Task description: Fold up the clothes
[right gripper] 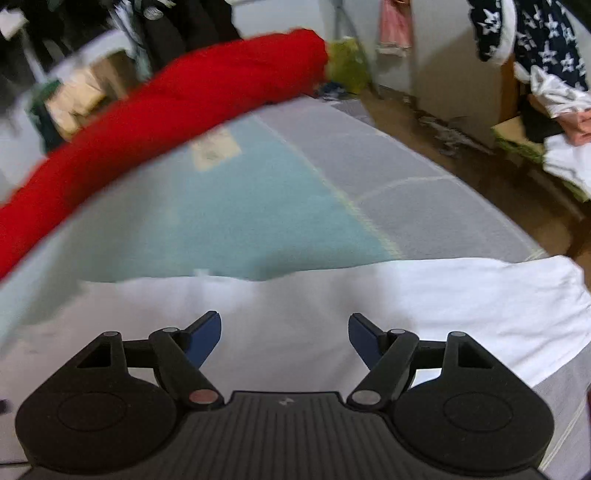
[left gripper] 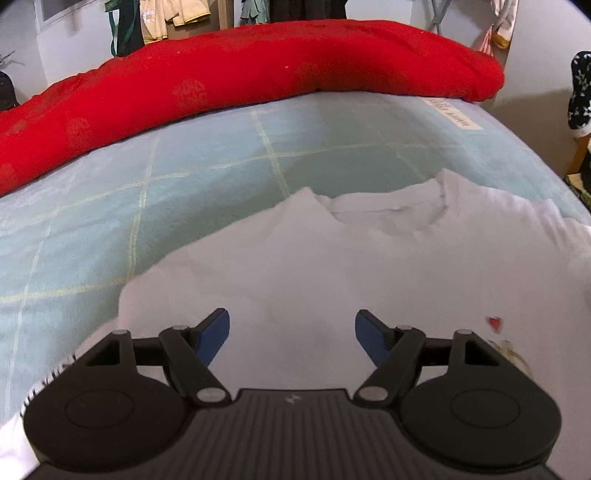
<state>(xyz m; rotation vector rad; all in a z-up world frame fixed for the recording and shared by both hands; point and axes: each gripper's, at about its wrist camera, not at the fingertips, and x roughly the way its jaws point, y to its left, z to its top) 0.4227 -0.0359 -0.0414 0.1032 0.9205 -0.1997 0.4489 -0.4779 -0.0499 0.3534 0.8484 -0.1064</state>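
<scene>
Even indoor light, fisheye-bent edges, motion blur throughout the right view.

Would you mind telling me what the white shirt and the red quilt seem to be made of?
White shirt: probably thin matte cotton knit, judging by its soft wrinkles and ribbed collar. Red quilt: seemingly padded woven fabric; it looks puffy, with faint tone-on-tone round motifs.

This is a bedroom in a lived-in home: a bed (left gripper: 207, 184) with a pale blue checked sheet fills the room, a thick red quilt (left gripper: 236, 74) rolled along its far side. Clothes hang on the wall behind (left gripper: 184, 13), a dark star-patterned garment (right gripper: 546, 40) droops at the right, and more laundry lies piled (right gripper: 561, 110) by the bedside. A white T-shirt (left gripper: 369, 251) lies spread on the sheet
</scene>
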